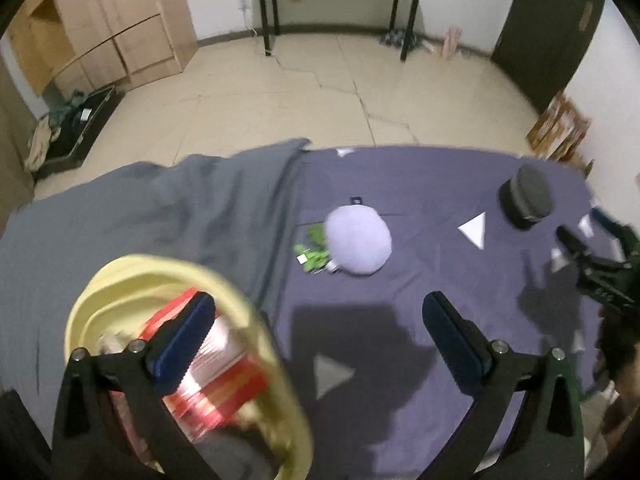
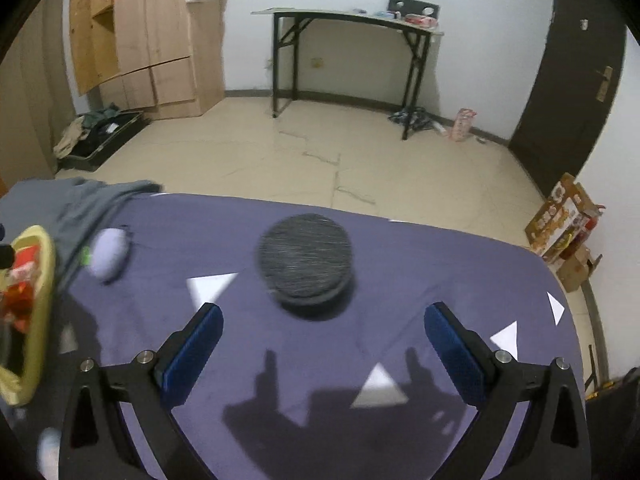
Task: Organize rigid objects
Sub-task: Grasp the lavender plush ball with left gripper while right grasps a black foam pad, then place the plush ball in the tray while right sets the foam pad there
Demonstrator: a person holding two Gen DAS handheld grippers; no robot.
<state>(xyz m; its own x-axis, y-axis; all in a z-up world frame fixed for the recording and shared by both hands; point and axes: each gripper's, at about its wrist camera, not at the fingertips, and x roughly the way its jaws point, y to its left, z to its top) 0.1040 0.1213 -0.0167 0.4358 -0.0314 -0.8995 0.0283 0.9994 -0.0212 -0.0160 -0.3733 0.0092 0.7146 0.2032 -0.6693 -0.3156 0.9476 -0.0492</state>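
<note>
Dim indoor light; hard shadows on cloth; motion blur; fisheye-bent edges.

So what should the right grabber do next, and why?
Probably ease forward and down so its fingers straddle the round dark grey object. The right gripper is open and empty, and that object sits just ahead of it on the purple cloth, untouched. The yellow basket to the left already holds red boxes, so it likely goes there.
</note>
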